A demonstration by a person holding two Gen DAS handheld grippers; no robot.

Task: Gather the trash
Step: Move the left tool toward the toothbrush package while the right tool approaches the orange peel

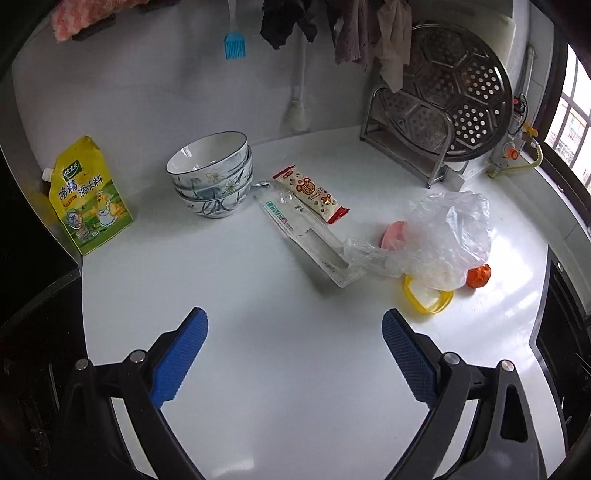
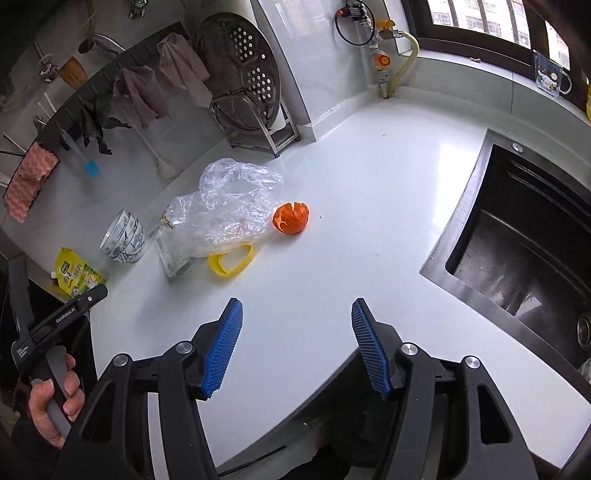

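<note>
Plastic bag (image 1: pixel 450 236) beside orange peel (image 2: pixel 291 218) — left tool (image 1: pixel 294 321), right tool (image 2: pixel 297 314) agape, empty

White counter (image 1: pixel 258 369) with bowls (image 1: pixel 212 177), wrappers (image 1: pixel 308 195), plastic bag (image 1: pixel 443 236), peel (image 2: pixel 291 218).

You're working in soft daylight – it comes in through the window (image 2: pixel 480 22) at the upper right of your right wrist view, where the panes are blown out to near white. The white countertop (image 2: pixel 369 221) throws that light back as a broad pale sheen, strongest near the sink (image 2: pixel 517 240), whose basin stays dark. In your left wrist view the clear plastic bag (image 1: pixel 447 236) catches small highlights, and shadows under the bowls (image 1: pixel 214 181) are faint and short. Both pictures are sharp in the middle – the fisheye bends the counter's edges into curves, and the corners fall to black vignette.
</note>
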